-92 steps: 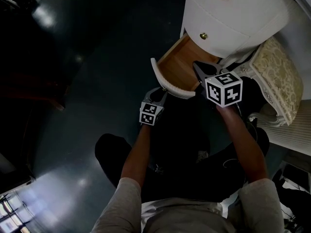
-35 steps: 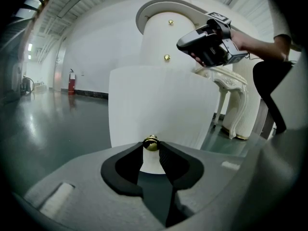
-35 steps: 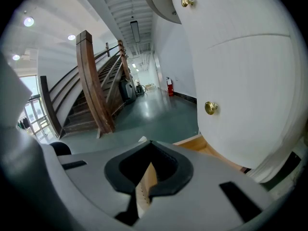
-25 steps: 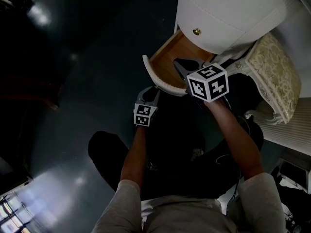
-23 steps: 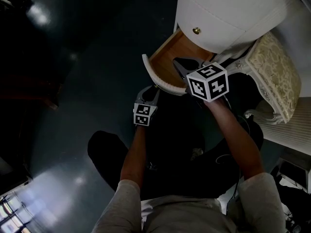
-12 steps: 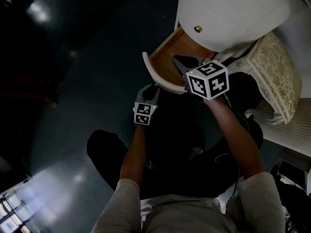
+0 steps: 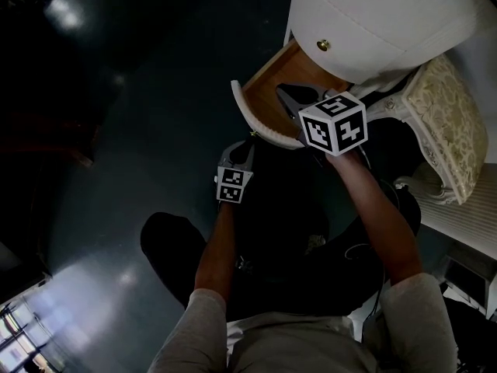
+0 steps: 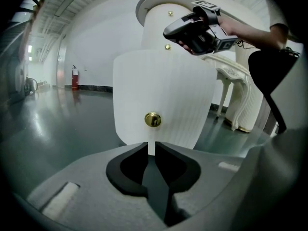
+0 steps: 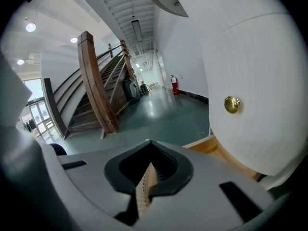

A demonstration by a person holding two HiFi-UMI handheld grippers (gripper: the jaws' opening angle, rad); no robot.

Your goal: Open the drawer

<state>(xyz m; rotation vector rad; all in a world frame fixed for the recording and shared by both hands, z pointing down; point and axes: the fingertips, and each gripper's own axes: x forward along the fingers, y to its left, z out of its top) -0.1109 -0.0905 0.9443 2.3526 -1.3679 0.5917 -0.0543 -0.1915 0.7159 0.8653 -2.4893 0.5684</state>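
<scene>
A white cabinet with curved drawer fronts stands at the upper right. Its lowest drawer is pulled out and shows a wooden inside. My left gripper sits just in front of the white drawer front. Its tips are a little below the brass knob. Its jaws have just been closing to a narrow slit with nothing between them. My right gripper hangs over the open drawer, and its tips are together above the wood. A second knob shows on the drawer above.
A cream carved bench stands right of the cabinet. Dark glossy floor spreads to the left, and the person's legs are below the grippers. A wooden staircase rises across the hall.
The left gripper has sunk slightly in front of the drawer front. The drawer is out as far as before, and the right gripper has kept its place.
</scene>
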